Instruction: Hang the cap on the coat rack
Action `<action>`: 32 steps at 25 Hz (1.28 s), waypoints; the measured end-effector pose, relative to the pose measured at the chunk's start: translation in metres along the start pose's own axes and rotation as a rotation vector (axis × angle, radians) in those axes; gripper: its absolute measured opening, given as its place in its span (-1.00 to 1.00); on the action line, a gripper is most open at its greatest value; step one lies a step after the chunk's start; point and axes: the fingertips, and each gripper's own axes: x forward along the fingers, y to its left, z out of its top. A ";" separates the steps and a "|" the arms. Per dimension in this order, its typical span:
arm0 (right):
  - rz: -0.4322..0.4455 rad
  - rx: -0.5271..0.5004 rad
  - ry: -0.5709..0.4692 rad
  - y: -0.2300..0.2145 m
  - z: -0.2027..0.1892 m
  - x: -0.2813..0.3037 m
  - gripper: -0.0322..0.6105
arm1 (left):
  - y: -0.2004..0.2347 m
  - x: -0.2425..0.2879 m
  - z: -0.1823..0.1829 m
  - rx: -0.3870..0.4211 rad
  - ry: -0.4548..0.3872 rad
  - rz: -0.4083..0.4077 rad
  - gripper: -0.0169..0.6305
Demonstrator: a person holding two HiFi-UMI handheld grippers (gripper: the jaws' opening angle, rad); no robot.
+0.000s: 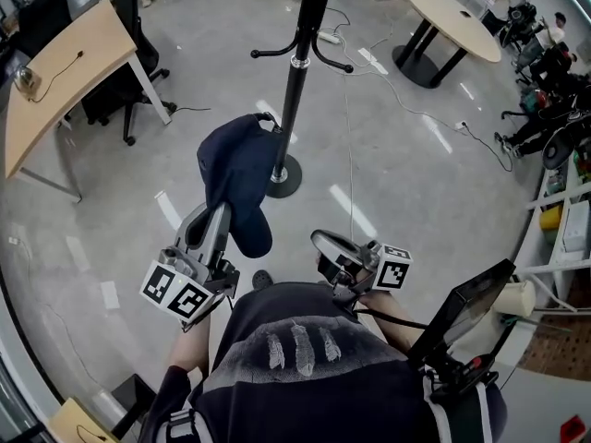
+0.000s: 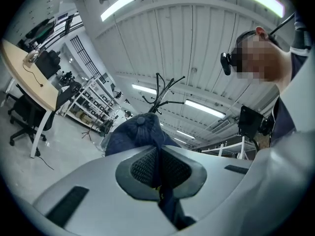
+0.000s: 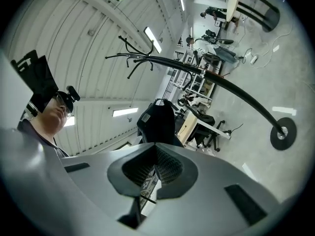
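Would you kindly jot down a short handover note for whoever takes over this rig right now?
Claws: the left claw is shut on the fabric of the navy cap. The right claw is shut and empty, held low near the person's body.
Things: the cap is held up beside the pole of the coat rack, and is not on any hook.
Done: cap gripped and brought to the rack.
Left: raise it over a hook, then release.

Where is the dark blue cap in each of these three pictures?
Head view: cap left of centre, beside the coat rack.
Left gripper view: centre, pinched between the jaws.
Right gripper view: centre, just above the jaws.
Shared landmark: the coat rack, in all three.
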 end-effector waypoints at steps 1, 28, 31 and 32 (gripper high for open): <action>-0.002 -0.004 0.004 0.000 -0.001 0.006 -0.89 | 0.005 -0.002 0.003 -0.001 -0.005 -0.002 -0.90; 0.033 0.057 0.074 -0.064 0.080 0.070 -0.89 | 0.071 0.069 0.034 0.066 0.000 0.155 -0.90; 0.062 0.082 0.081 -0.077 0.117 0.069 -0.89 | 0.070 0.105 0.039 0.094 0.008 0.190 -0.90; 0.071 0.089 0.086 -0.080 0.124 0.068 -0.89 | 0.070 0.111 0.039 0.104 0.009 0.203 -0.90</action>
